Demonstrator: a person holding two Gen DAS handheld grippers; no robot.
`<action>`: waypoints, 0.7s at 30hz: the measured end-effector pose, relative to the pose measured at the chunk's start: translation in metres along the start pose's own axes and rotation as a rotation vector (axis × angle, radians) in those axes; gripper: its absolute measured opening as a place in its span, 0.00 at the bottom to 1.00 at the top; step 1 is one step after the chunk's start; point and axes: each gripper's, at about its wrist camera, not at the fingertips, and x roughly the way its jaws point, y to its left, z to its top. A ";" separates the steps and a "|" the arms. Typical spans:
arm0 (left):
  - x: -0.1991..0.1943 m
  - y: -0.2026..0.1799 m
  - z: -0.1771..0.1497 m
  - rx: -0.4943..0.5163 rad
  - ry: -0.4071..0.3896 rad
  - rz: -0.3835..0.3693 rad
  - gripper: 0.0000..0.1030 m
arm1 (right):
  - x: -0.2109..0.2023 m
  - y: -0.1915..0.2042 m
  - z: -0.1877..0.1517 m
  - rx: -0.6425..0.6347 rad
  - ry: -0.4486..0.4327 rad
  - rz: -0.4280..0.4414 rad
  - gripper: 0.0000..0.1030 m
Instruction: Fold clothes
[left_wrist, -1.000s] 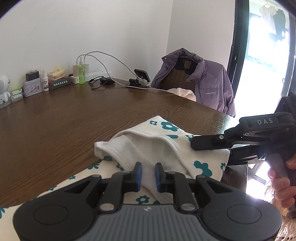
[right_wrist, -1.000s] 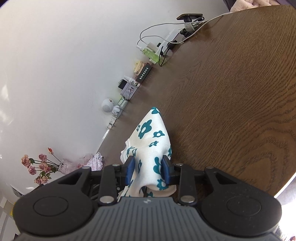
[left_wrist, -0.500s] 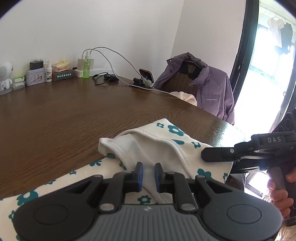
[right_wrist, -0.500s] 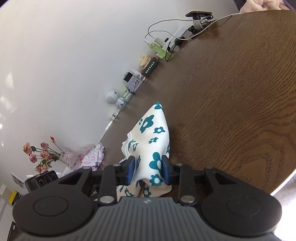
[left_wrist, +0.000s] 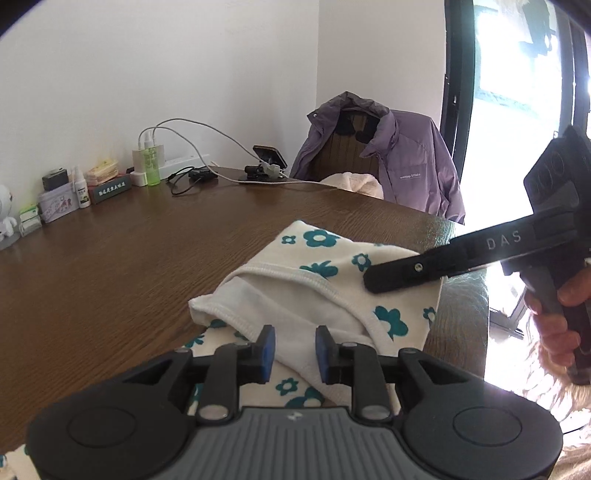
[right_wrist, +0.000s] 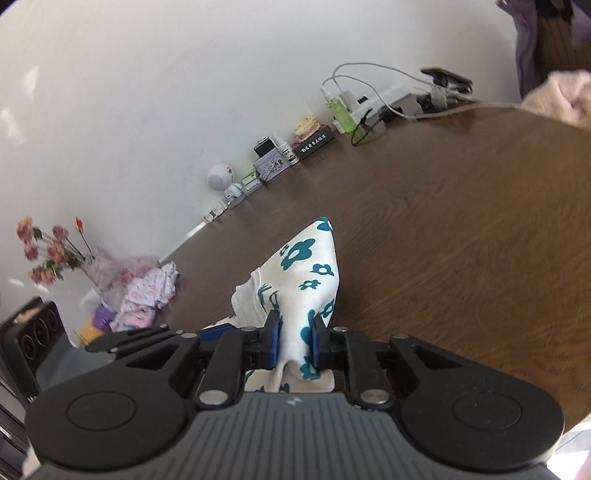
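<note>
A white garment with teal flowers (left_wrist: 317, 266) lies partly folded at the near right corner of the brown table (left_wrist: 129, 258). My left gripper (left_wrist: 294, 350) has its blue pads on either side of the white inner fabric. Its jaws are opening and the cloth sits loosely between them. My right gripper (right_wrist: 295, 341) is closing, and its pads squeeze a bunched fold of the garment (right_wrist: 306, 266), which rises from them in a peak. In the left wrist view the right gripper (left_wrist: 388, 280) reaches in from the right onto the cloth, held by a hand (left_wrist: 561, 325).
A chair with a purple jacket (left_wrist: 406, 166) stands behind the table. A phone on a stand (left_wrist: 269, 157), cables, a green bottle (left_wrist: 151, 166) and small boxes line the wall. A flower vase (right_wrist: 51, 251) and a pile of clothes (right_wrist: 147, 291) sit far left. The table edge (left_wrist: 461, 295) is close.
The right jaws have narrowed onto the fold, and the right gripper has rolled and risen. The left jaws have widened a little and the left gripper has lifted slightly.
</note>
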 end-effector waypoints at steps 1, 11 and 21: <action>0.002 -0.002 0.002 0.013 0.005 -0.005 0.21 | -0.001 0.006 0.005 -0.065 0.002 -0.024 0.15; 0.021 -0.009 0.016 0.016 0.010 -0.023 0.30 | -0.004 0.089 0.010 -0.682 -0.020 -0.225 0.14; -0.053 0.036 -0.025 -0.032 0.100 0.145 0.35 | 0.015 0.162 -0.036 -1.104 -0.008 -0.276 0.14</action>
